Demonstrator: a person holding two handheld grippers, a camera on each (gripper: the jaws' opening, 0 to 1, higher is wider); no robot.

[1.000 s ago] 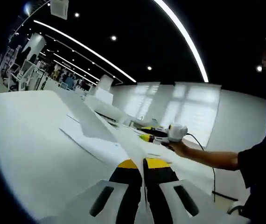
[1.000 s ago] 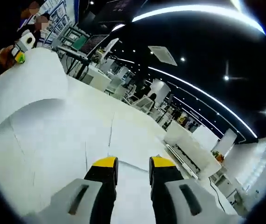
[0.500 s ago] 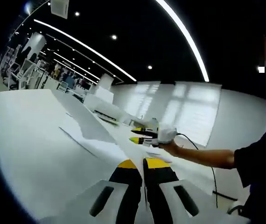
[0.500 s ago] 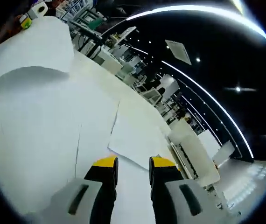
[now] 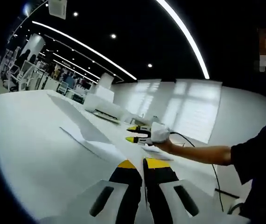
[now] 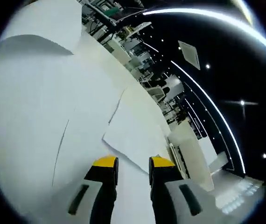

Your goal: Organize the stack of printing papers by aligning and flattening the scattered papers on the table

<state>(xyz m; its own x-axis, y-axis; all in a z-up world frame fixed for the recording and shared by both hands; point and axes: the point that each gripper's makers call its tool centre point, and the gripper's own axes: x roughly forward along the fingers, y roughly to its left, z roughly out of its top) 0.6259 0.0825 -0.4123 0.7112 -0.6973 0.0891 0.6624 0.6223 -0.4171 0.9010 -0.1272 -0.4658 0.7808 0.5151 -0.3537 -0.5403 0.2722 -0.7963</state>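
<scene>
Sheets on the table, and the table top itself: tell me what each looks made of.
Sheets: thin matte white paper, apparently; their edges are crisp and cast fine shadow lines, and one large sheet curls up off the surface. Table top: a smooth white hard surface with a soft sheen, perhaps laminate; the look leaves that open.

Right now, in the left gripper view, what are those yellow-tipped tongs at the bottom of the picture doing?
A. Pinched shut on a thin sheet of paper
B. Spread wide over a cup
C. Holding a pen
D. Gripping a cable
A: the left tongs are closed, with the edge of a white paper sheet running between their yellow tips.
</scene>
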